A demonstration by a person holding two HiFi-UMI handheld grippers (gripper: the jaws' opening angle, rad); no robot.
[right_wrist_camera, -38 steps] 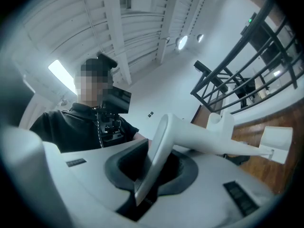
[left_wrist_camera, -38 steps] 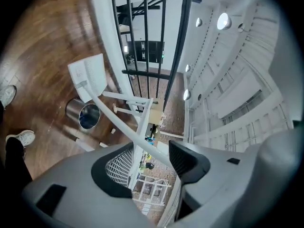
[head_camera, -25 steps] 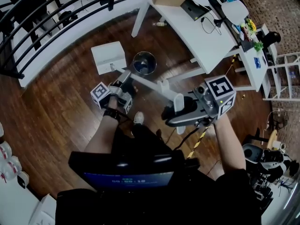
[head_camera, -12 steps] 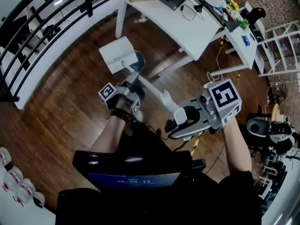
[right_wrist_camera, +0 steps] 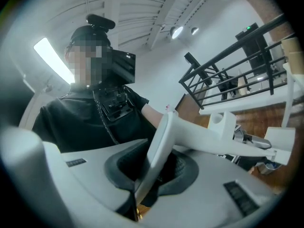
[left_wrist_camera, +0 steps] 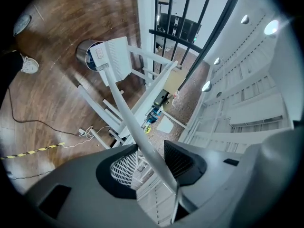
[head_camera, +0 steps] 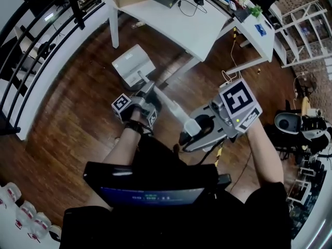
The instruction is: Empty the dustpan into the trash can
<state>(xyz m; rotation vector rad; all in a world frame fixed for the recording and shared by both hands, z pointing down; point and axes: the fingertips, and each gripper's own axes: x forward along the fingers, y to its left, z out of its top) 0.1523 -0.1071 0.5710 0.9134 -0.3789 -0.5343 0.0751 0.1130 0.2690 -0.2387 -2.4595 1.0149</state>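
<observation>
**A:** Dark wood floor, black railing in the upper left, white bench across the top middle of the head view. So where's the dustpan?

**B:** Upper middle of the head view. The white dustpan is just below the bench's leg, with the pan end pointing away from the person. In the left gripper view it's upper left, overlapping the rim of the trash can. Can't tell if it's touching the can or just in front of it.

**A:** And the tools?

**B:** The left tool is partway along the long white handle. Its jaws have just been closing with the handle running between them. The handle leans on one pad and there's a gap on the other side, so it's loose, not clamped. Further right, the right tool is clenched on the flat grip end of that same handle.
</observation>
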